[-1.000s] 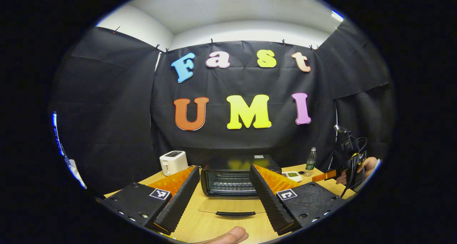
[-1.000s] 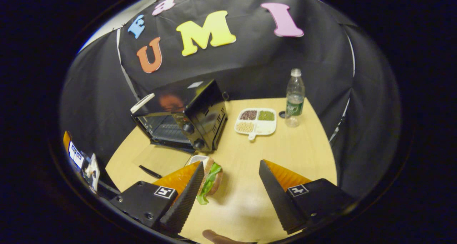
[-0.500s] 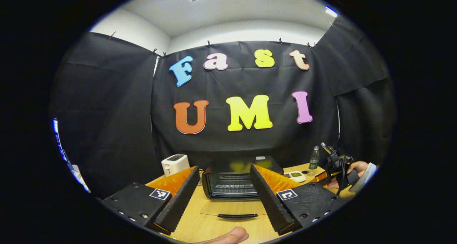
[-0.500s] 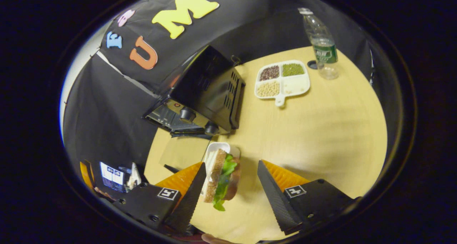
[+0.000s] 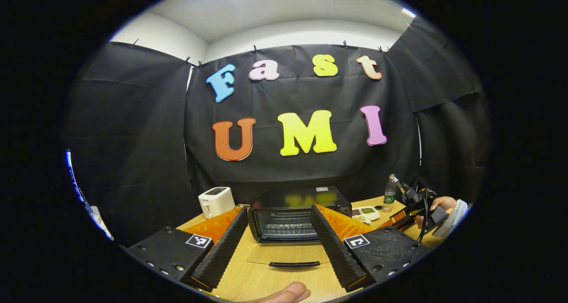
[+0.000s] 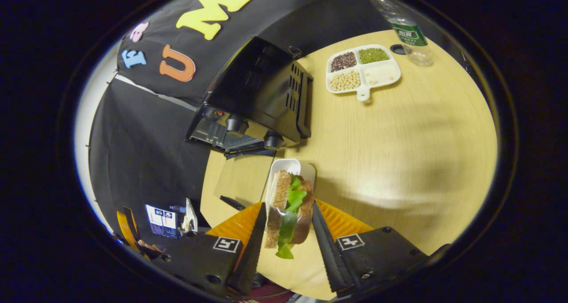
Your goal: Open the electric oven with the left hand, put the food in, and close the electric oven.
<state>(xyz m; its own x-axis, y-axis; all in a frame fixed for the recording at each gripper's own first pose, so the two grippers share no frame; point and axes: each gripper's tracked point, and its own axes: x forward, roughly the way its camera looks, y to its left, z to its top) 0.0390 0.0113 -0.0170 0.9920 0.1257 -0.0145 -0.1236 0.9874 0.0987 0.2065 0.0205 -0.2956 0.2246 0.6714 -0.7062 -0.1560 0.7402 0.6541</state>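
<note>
The black electric oven [image 5: 288,207] stands mid-table, its glass door [image 5: 288,254] folded flat toward me and the rack showing inside. My left gripper [image 5: 277,236] hovers open in front of the door, holding nothing. In the right gripper view, the sandwich [image 6: 284,192], brown bread with green lettuce, stands on edge over a white dish [image 6: 290,167] beside the oven [image 6: 257,94]. My right gripper [image 6: 288,210] is shut on the sandwich, one finger against each bread face. The right gripper [image 5: 410,214] also appears far right in the left gripper view, held by a hand [image 5: 443,203].
A white toaster [image 5: 216,201] sits left of the oven. Behind the oven's right side lie a divided tray of beans [image 6: 363,70] and a plastic bottle [image 6: 410,37]. The oven door handle [image 6: 230,202] lies close to the left of the dish. Bare wood table [image 6: 399,139] spreads right.
My right gripper came down over the sandwich and its fingers closed from wide apart onto the bread. My left gripper stayed nearly still and open.
</note>
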